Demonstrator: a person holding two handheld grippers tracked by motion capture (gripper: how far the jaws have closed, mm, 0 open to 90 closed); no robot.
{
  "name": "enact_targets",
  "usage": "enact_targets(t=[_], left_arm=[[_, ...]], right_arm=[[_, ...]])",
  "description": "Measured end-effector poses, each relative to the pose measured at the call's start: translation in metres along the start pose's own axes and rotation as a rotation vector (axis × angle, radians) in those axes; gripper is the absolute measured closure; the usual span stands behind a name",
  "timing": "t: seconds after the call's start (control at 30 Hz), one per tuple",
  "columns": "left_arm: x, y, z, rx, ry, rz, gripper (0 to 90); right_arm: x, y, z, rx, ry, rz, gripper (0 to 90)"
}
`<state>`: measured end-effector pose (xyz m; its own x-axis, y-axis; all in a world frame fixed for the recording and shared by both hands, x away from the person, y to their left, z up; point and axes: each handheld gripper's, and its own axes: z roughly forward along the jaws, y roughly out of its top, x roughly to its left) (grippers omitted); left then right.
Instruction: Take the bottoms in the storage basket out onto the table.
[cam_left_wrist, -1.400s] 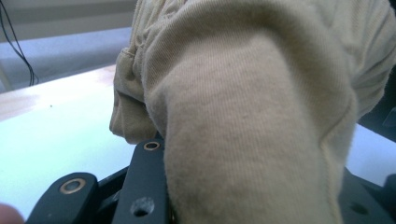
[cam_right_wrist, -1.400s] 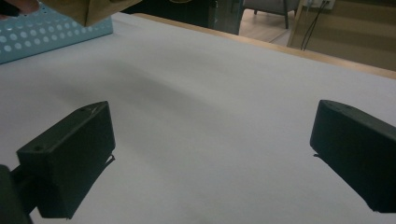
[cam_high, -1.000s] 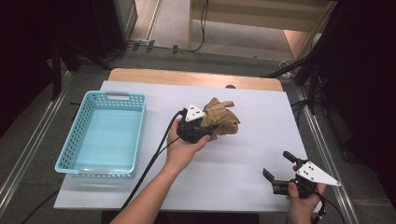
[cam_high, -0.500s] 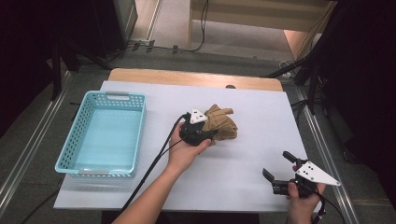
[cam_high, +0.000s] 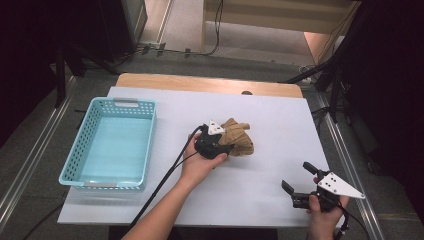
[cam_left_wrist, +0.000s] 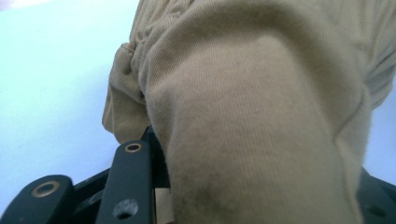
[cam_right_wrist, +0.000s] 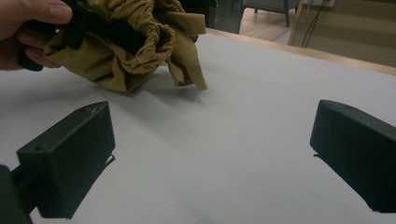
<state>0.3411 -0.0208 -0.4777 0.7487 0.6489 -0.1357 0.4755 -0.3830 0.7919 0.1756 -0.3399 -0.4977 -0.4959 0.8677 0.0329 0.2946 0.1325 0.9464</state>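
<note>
Cloth: crumpled tan knitted cloth (cam_high: 239, 141) mid-table, right of the pale blue plastic basket (cam_high: 87, 134).
Left gripper (cam_high: 223, 148): I've clamped a thick fold; lift slowly toward the basket.
Right gripper (cam_high: 298, 181): wide open, empty, parked near my edge.

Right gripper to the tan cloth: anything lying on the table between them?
Nothing. In the right gripper view, bare white table runs from the open right gripper to the tan cloth, which the left gripper grips.
</note>
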Motion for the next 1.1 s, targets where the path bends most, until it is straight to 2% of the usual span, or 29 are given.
enact_targets(t=[0.3,0.57,0.83,0.97,1.1], left_arm=[[-0.0013,-0.0016,0.0023,0.025,-0.001,0.006,50.5],[-0.0043,-0.0025,0.0042,0.055,0.004,0.034,46.6],[-0.0058,-0.0027,0.006,0.077,0.005,0.036,42.8],[-0.0083,-0.0024,0.0067,0.09,0.002,0.049,36.1],[-0.01,-0.0008,0.0064,0.091,-0.011,0.046,22.9]], right_arm=[[-0.0001,0.0,0.0,-0.001,0.0,0.0,0.0],[0.0001,0.0,0.0005,0.0,0.0,-0.002,0.0],[0.0,-0.0001,0.0006,0.0,0.0,-0.002,0.0],[-0.0002,-0.0001,0.0005,0.0,0.0,-0.002,0.0],[0.0001,-0.0001,0.0005,0.001,0.001,-0.003,0.0]])
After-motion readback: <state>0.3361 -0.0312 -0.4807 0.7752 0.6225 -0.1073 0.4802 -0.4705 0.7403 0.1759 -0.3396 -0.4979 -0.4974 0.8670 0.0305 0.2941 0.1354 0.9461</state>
